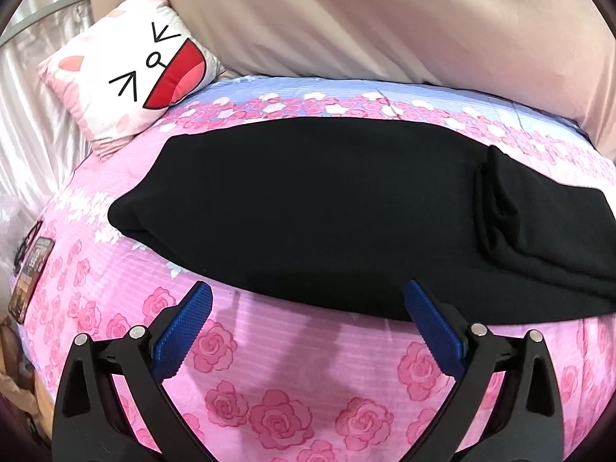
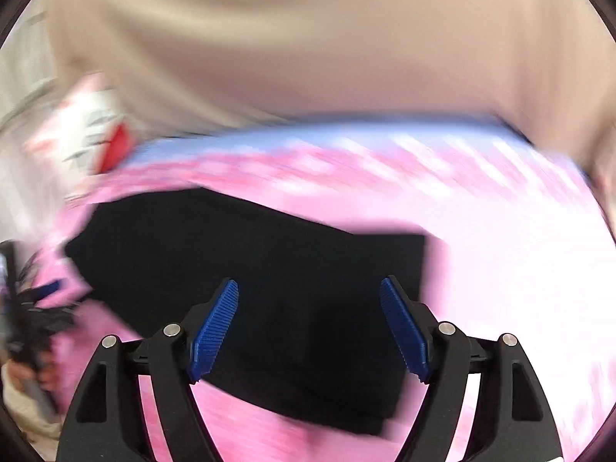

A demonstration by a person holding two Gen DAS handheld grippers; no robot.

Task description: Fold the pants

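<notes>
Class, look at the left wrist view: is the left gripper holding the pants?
No: the left gripper is open and empty, short of the near edge of the pants.

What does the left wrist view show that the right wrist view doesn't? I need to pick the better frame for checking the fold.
Only the left wrist view shows the pants' bunched folded end sharply, plus a flat printed item at the bed's left edge. Only the right wrist view, heavily blurred, shows the left gripper and the right gripper, jaws apart over the cloth. Both share the black pants, pink rose bedspread, cartoon-face pillow and beige fabric.
</notes>
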